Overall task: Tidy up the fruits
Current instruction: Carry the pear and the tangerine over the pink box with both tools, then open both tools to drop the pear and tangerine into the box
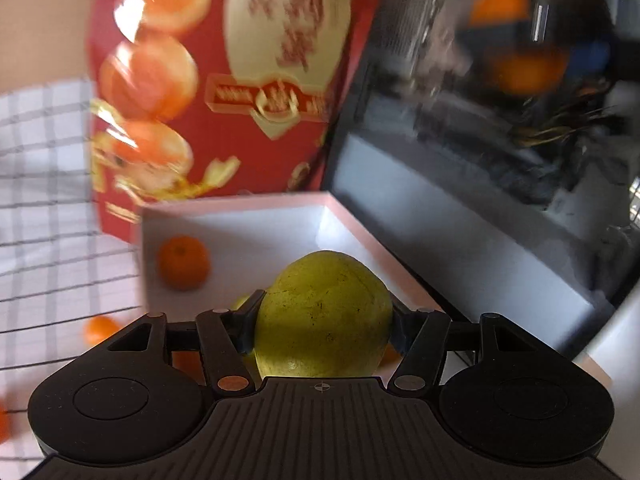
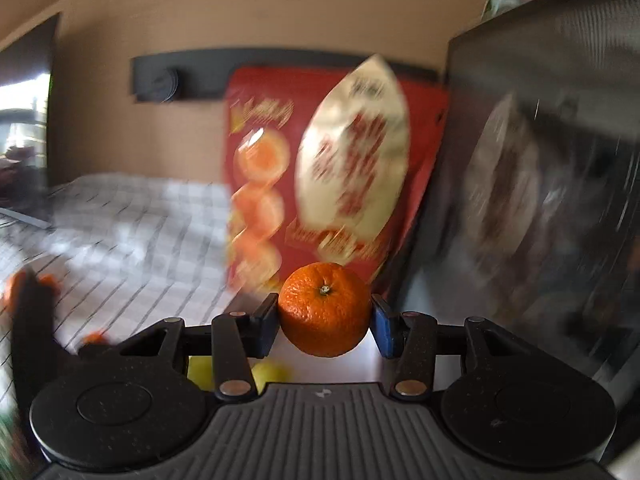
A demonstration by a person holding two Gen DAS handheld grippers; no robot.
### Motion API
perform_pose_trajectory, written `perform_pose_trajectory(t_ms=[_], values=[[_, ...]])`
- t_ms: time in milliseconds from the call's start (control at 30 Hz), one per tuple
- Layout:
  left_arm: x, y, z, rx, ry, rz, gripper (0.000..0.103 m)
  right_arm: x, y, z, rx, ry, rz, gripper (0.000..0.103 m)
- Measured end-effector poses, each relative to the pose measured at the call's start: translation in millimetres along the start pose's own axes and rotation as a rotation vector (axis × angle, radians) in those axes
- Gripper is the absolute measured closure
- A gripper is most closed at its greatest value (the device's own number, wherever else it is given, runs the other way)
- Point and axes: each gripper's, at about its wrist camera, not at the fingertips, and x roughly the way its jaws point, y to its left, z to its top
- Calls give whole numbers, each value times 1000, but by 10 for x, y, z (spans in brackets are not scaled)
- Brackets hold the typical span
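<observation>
My left wrist cam sits just behind the fingers, tilted down, close over a white box (image 1: pixel 240 220) w/ the red carton (image 1: pixel 240 80) standing right behind it. My right wrist cam looks fwd from further back, less tilted, taking in the far wall (image 2: pixel 280 20) too. Both views share the red carton (image 2: pixel 360 160), the checked cloth (image 1: pixel 48 200) (image 2: pixel 140 220) on the left & a dark glossy panel (image 1: pixel 500 100) (image 2: pixel 540 160) on the right.

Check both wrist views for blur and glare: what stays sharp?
Left wrist view: the yellow-green pear in the left gripper is sharp, the red printed fruit box smeared, with glare streaks. Right wrist view: the orange mandarin in the right gripper is crisp, the checked cloth behind it motion-blurred.
</observation>
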Motion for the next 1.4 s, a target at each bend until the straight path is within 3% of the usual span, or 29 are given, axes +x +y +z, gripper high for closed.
perform_pose_trajectory(t_ms=[67, 200, 333, 467, 700, 833, 1000, 1200, 1300, 1400], values=[[162, -118, 59, 46, -34, 26, 39, 138, -103, 198, 21, 11, -58, 56], [332, -375, 109, 146, 7, 38, 44, 365, -142, 268, -18, 25, -154, 56], [356, -474, 33, 196, 40, 68, 45, 452, -167, 205, 8, 57, -96, 56], [210, -289, -44, 142, 16, 36, 48, 421, -110, 152, 12, 62, -74, 56], [-340, 182, -94, -20, -108, -117, 49, 473, -61, 102, 24, 89, -26, 56], [-667, 544, -202, -94, -177, -111, 49, 722, -9, 27, 49, 140, -26, 56], [-1095, 1210, -428, -198, -270, 40, 50, 1216, 61, -117, 106, 245, -22, 56], [-1696, 2020, -667, -242, -289, 236, 51, 1834, 19, -312, 277, 383, -11, 56], [-2049, 2344, -794, -224, -303, 345, 50, 2013, 94, -419, 257, 454, -33, 56], [-2402, 2681, -926, -288, -341, 421, 50, 1983, 296, -418, 159, 410, -99, 54]])
